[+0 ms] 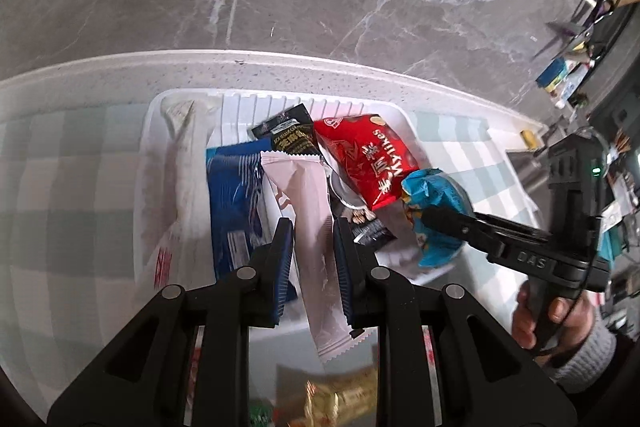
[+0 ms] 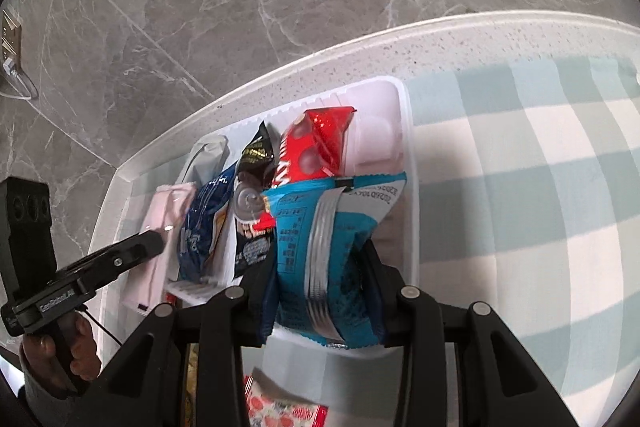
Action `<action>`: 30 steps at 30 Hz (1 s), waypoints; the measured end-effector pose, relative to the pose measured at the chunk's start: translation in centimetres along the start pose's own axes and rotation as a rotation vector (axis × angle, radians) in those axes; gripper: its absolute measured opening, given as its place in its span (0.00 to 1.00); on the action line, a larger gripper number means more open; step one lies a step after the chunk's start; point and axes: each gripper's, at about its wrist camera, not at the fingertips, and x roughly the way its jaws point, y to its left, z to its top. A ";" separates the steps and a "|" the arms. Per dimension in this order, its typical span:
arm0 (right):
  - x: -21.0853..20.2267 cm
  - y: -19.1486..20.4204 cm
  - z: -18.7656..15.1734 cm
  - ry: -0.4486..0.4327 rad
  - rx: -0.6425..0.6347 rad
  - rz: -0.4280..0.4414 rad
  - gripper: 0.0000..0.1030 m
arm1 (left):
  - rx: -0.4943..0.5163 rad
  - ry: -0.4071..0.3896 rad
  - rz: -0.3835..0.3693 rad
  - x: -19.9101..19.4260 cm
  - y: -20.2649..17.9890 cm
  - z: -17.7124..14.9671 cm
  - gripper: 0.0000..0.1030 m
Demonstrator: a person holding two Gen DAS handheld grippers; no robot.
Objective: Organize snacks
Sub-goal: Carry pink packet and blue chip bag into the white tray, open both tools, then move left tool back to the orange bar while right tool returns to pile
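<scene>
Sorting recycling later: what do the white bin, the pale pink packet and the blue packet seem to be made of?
White bin: likely moulded plastic, semi-matte; ribbed wall, rounded rim.
Pale pink packet, in the left gripper: probably matte plastic film; zigzag sealed ends.
Blue packet, in the right gripper: glossy film, seemingly foil-lined; silvery crimped back seam.

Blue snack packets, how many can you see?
2. A dark blue packet lies in the white bin, left of the pink one. A light blue packet is held in the right gripper. Others may be hidden.
</scene>
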 end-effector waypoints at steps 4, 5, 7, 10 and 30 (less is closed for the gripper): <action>0.6 0.5 0.2 0.002 -0.040 -0.016 0.38 | 0.040 0.013 0.047 2.1 -0.2 0.8 0.18; 0.8 0.6 0.1 0.004 -0.049 -0.022 0.38 | 0.043 0.015 0.052 2.4 -0.2 0.8 0.18; 1.3 0.8 0.0 0.014 -0.067 -0.032 0.38 | 0.060 0.019 0.070 3.2 -0.4 1.0 0.18; 1.4 1.3 -0.3 0.015 -0.115 -0.061 0.39 | 0.093 0.024 0.102 4.3 -0.8 1.1 0.19; -3.8 3.3 -1.2 -0.091 -0.230 -0.118 0.49 | 0.093 -0.072 0.134 -1.4 -1.4 -0.6 0.20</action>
